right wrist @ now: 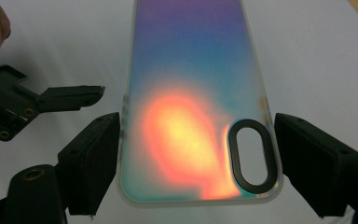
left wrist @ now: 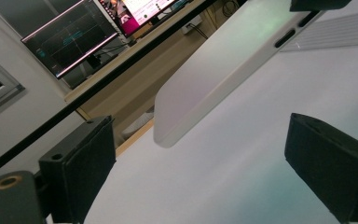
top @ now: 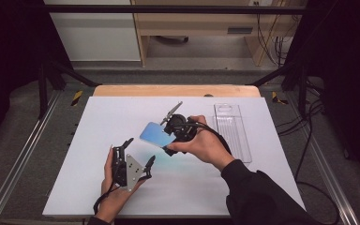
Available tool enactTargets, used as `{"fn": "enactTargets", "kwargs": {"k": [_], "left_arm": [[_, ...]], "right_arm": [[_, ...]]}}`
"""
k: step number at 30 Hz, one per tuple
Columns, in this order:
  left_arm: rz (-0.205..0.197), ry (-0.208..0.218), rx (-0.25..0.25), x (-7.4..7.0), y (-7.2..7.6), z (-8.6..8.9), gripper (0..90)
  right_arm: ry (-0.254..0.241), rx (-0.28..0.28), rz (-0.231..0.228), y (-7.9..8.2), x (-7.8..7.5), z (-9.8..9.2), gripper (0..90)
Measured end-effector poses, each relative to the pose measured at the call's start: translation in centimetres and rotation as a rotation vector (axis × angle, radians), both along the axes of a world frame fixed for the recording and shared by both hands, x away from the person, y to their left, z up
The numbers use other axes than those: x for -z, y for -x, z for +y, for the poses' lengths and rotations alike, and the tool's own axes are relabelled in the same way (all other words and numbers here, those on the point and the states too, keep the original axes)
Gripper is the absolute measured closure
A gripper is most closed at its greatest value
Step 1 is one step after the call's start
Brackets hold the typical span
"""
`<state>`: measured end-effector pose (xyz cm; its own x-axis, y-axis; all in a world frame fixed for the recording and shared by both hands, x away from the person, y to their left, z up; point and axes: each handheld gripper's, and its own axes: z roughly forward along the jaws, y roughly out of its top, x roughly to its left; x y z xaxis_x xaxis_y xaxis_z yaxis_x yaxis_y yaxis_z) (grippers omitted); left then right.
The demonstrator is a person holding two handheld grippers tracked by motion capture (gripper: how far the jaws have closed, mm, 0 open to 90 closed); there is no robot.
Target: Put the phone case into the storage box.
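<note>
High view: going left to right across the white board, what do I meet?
Left claw, open and held over the board's near left part → iridescent phone case, gripped at its right end by the right claw → right hand → clear plastic tray lying flat on the white board.

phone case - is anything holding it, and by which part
The right tongs hold the phone case across its two long edges, at the camera-cutout end. The left tongs are open and hold nothing.
</note>
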<state>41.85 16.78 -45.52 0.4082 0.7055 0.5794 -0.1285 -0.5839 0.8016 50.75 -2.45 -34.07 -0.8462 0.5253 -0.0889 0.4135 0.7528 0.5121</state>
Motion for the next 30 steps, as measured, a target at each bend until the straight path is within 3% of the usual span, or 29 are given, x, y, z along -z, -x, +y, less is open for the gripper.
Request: {"fn": "enactTargets", "kwargs": {"k": [13,30], "left_arm": [[-0.031,-0.087,0.014,0.2,0.4,-0.5,20.8],[-0.049,-0.134,0.032,0.4,0.6,-0.7,37.3]], "right_arm": [[-0.031,-0.028,0.045,0.7,1.0,0.8,17.7],[-0.061,-0.047,0.087,1.0,1.6,1.1,17.6]]}}
